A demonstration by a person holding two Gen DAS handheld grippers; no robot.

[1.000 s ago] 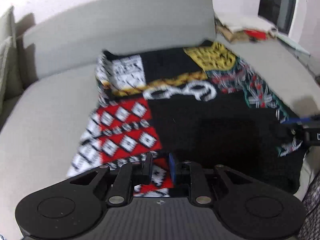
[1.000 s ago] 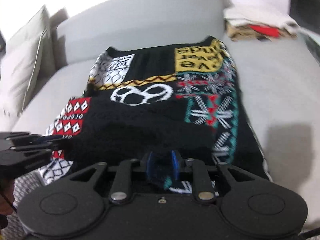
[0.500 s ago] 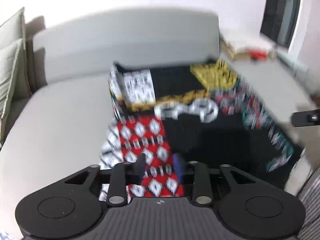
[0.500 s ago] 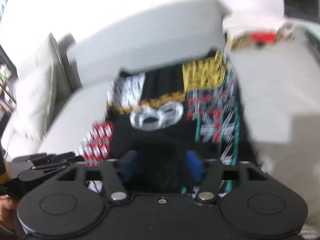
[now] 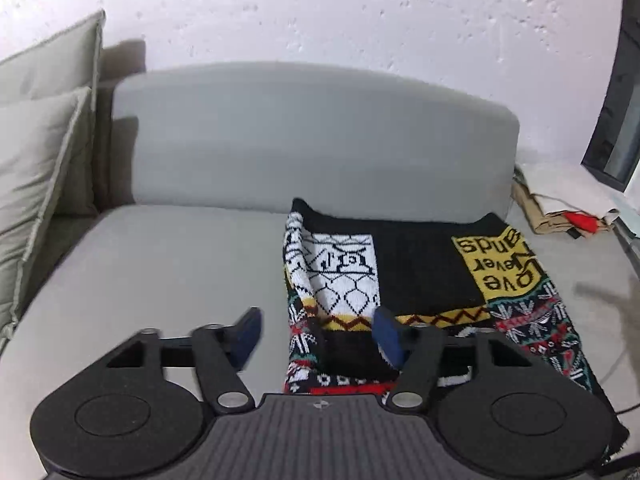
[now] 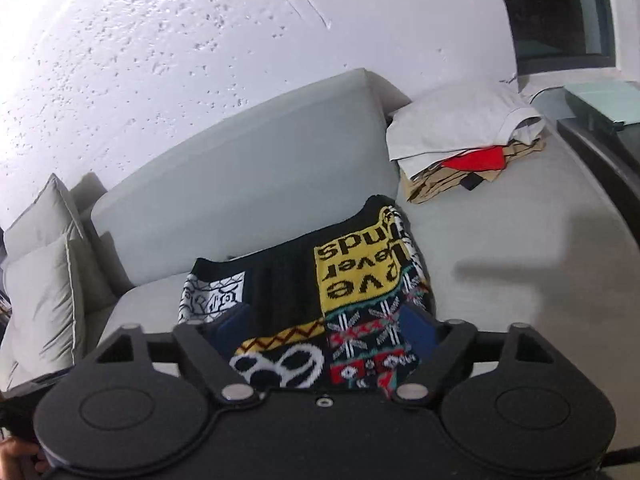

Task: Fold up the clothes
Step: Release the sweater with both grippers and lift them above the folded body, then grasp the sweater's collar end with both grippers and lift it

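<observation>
A black knit sweater with white, yellow and red patterned patches lies flat on the grey sofa seat, its far edge at the backrest. My left gripper hangs above the sweater's near left part; its jaws are opening, and the blue pads press on nothing. In the right wrist view the sweater lies below my right gripper, which hovers over the near middle. Its jaws are also opening, wide apart, with only the cloth lying far beneath them.
Grey cushions lean at the sofa's left end. A pile of folded clothes, white, red and tan, sits on the seat at the far right. A dark window frame is behind it. A hand shows at the bottom left.
Both grippers were nearly shut low at the sweater's near edge; they have opened, let the cloth go and risen back from it. The sweater stays lying on the seat.
</observation>
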